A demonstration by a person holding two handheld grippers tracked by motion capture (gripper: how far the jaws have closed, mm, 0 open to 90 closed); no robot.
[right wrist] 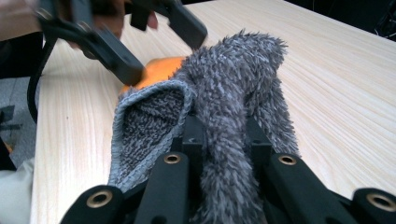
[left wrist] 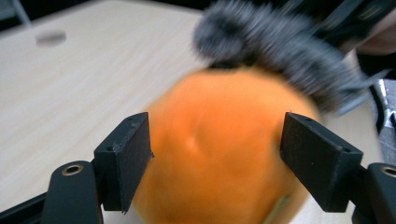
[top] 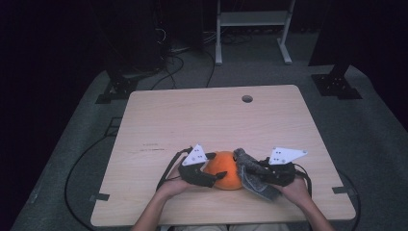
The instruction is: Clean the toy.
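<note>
Fluffy grey towelling cloth (right wrist: 224,116) is being clamped in the right claw (right wrist: 224,140), hiding its pads. Beside it, a round orange plush ball (left wrist: 219,149), blurred, is being straddled by the left claw (left wrist: 217,154), pads apart. Both are being kept on the pale wooden table (top: 216,120), dark room beyond.

L claw (left wrist: 215,154) jaws apart — R claw (right wrist: 224,140) clamped, both low.
</note>
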